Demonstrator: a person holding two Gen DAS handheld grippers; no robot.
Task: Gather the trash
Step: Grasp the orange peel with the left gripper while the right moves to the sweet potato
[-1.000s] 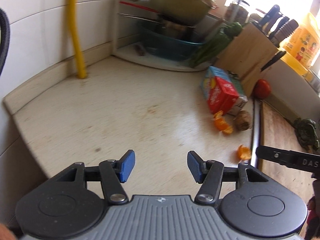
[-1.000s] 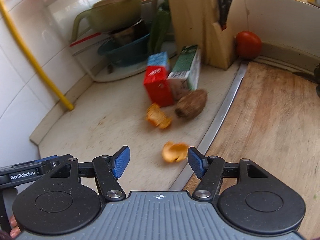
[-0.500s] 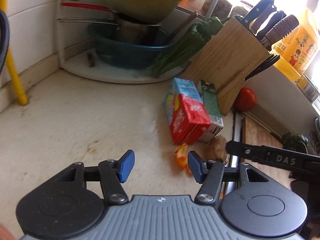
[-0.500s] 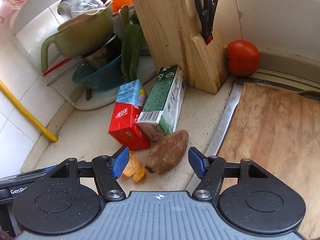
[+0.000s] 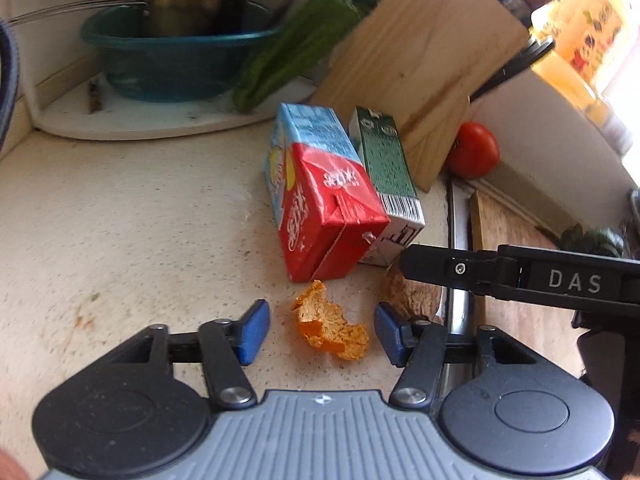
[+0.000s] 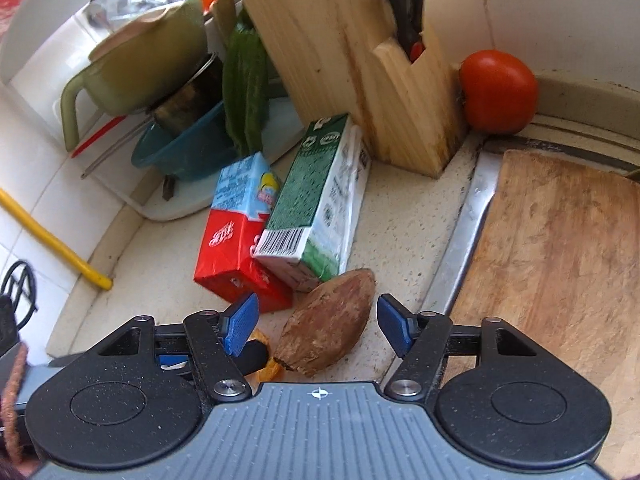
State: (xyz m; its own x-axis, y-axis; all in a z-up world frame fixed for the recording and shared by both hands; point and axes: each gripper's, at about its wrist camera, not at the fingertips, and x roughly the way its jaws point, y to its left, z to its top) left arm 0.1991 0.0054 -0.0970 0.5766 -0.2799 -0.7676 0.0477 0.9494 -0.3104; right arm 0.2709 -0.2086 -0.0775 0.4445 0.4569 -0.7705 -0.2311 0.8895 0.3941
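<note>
Left hand-held gripper (image 5: 318,330) spread wide around orange peel (image 5: 330,326), lower centre of frame, on tabletop (image 5: 120,220).
Peel judged light, brittle, crumbly: pinch across its thick middle. Right hand-held gripper (image 6: 318,324) wide, empty.

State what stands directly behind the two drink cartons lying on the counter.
Behind the red-and-blue carton and green carton stands the wooden knife block, with green vegetables beside it. Whatever lies behind the block is covered.
</note>
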